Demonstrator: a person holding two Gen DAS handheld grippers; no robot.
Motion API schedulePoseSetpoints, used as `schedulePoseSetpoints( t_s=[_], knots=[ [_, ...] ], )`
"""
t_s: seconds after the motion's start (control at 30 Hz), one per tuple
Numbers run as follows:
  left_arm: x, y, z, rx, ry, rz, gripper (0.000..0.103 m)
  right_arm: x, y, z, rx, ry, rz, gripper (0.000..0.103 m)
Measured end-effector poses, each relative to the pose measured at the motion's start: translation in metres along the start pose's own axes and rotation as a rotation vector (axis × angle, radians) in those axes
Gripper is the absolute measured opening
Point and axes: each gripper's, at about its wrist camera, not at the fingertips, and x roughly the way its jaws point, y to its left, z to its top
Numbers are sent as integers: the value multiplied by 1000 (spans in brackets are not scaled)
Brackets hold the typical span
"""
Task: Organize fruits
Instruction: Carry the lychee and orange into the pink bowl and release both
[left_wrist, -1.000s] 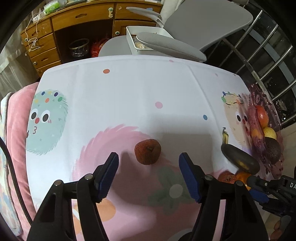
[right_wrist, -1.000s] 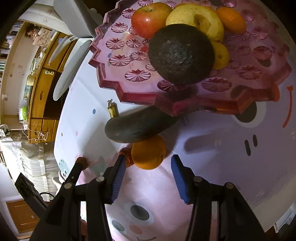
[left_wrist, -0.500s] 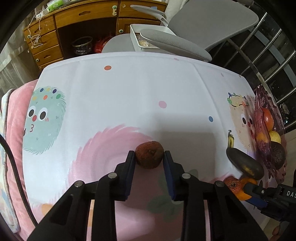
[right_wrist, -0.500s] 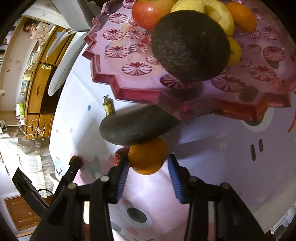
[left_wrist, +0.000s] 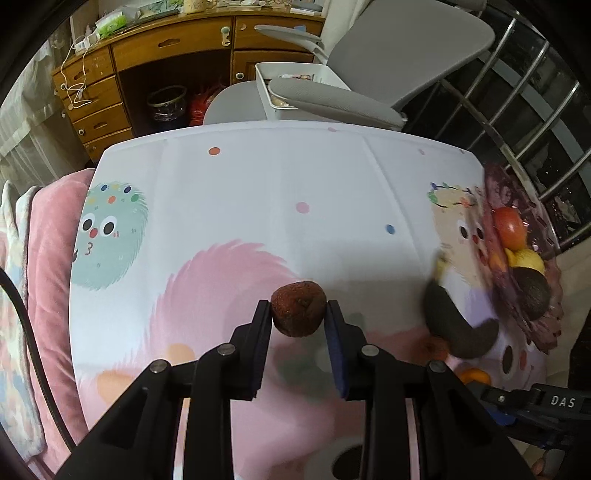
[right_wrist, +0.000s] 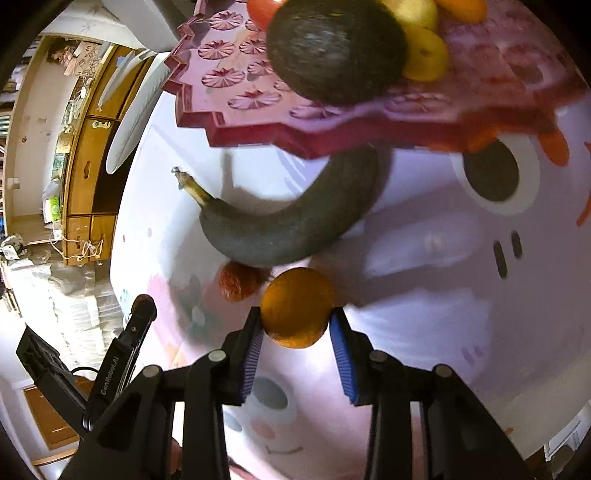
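My left gripper (left_wrist: 298, 314) is shut on a small brown rough-skinned fruit (left_wrist: 298, 308) and holds it above the cartoon tablecloth. My right gripper (right_wrist: 295, 317) is shut on an orange (right_wrist: 297, 306) just in front of a blackened banana (right_wrist: 291, 229). A second small reddish fruit (right_wrist: 238, 280) lies left of the orange. The pink fruit tray (right_wrist: 258, 107) holds a dark avocado (right_wrist: 332, 51), yellow fruit (right_wrist: 424, 55), a red apple and an orange. The tray (left_wrist: 517, 258) sits at the table's right edge in the left wrist view, with the banana (left_wrist: 454, 325) beside it.
A grey office chair (left_wrist: 354, 92) and a white bin (left_wrist: 291, 81) stand behind the table's far edge, before a wooden desk (left_wrist: 166, 66). A pink blanket (left_wrist: 40, 277) lies along the left side. The left gripper (right_wrist: 122, 350) shows at lower left in the right wrist view.
Both grippers closed on their fruit: the left on the brown fruit, the right on the orange. Both fruits have lifted off the cloth, and the right view has moved closer to the tray.
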Motion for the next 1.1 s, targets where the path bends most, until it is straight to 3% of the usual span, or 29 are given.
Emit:
schedulePoseSetpoints(
  t_s=[0.23, 0.5, 0.9, 1.1],
  knots=[
    [-24, -25, -23, -15, 38, -10, 28, -24, -4, -3, -54, 52, 16, 37],
    [-48, -70, -51, -26, 74, -17, 28, -67, 1, 3, -216, 79, 21, 37],
    [-65, -169, -57, 50, 9, -133, 28, -140, -24, 38, -408, -52, -25, 37],
    [-61, -215, -49, 117, -5, -197, 28, -158, -48, 59, -389, -88, -36, 37]
  ],
)
